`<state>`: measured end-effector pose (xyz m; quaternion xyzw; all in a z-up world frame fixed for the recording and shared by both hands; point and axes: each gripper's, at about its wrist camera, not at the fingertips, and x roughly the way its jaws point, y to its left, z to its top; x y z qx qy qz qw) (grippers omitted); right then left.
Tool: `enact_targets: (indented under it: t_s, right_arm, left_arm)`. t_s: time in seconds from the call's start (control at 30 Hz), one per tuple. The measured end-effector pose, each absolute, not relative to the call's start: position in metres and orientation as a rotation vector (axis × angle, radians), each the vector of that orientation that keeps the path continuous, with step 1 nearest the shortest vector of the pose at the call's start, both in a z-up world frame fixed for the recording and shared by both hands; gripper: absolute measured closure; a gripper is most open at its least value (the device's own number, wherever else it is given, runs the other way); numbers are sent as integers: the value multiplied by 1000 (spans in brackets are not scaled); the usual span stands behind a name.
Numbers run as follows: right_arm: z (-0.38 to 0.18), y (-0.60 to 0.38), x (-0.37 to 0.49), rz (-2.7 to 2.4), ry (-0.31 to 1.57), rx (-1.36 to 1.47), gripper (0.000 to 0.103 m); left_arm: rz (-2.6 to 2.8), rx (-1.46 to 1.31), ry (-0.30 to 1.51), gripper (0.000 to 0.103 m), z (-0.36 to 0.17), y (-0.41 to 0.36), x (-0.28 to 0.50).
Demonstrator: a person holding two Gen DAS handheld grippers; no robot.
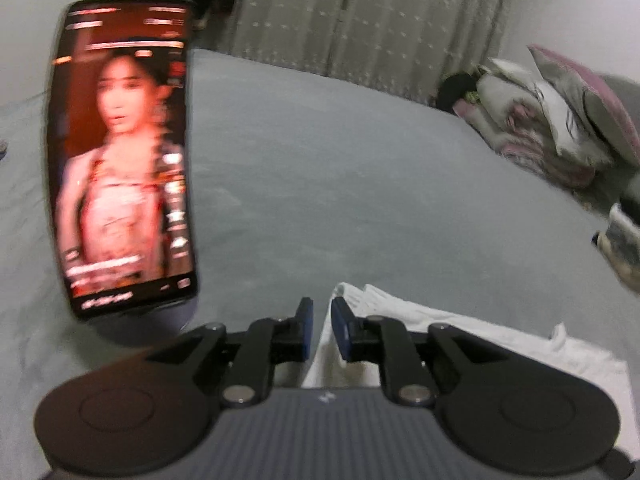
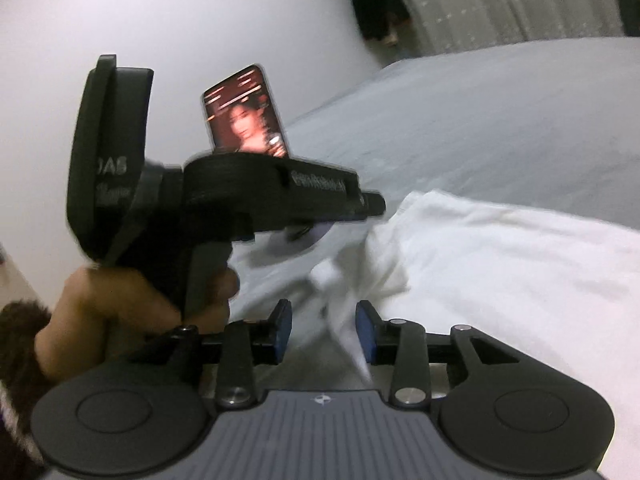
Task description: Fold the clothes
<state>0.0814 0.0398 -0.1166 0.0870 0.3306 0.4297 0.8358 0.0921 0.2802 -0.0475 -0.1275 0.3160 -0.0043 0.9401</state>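
Barely begun: the white garment lies rumpled (unfolded), left gripper and right gripper parted, gripping nothing.

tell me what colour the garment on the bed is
White garment, clearest in the right wrist view.

A lit phone stands upright near the left edge of the grey bed, its screen showing a video; pillows lie heaped at the bed's far right corner; a pale patterned curtain hangs beyond the far edge; a white wall rises on the left.
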Motion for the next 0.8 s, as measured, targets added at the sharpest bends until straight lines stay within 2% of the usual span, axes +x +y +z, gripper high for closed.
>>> enact_targets:
  t_s: [0.1, 0.17, 0.3, 0.43, 0.63, 0.77, 0.8]
  right_arm:
    - [-115, 30, 71, 901, 702, 193, 66]
    - [-113, 22, 67, 883, 698, 210, 66]
    - [-108, 6, 62, 835, 694, 225, 65]
    - [-106, -11, 54, 806, 692, 225, 65]
    - [-106, -31, 42, 745, 687, 204, 65]
    - [-105, -50, 35, 697, 678, 243, 57]
    - [-105, -55, 33, 685, 675, 255, 54]
  left_arm:
    - [-31, -285, 605, 90, -40, 280, 78]
    - [-83, -287, 577, 86, -36, 273, 71]
    - [-214, -263, 601, 84, -36, 249, 73]
    - [-268, -233, 655, 83, -54, 226, 74]
    - [-122, -229, 637, 83, -73, 233, 59]
    - [-7, -258, 569, 84, -70, 256, 38]
    - [36, -258, 552, 76, -67, 258, 34]
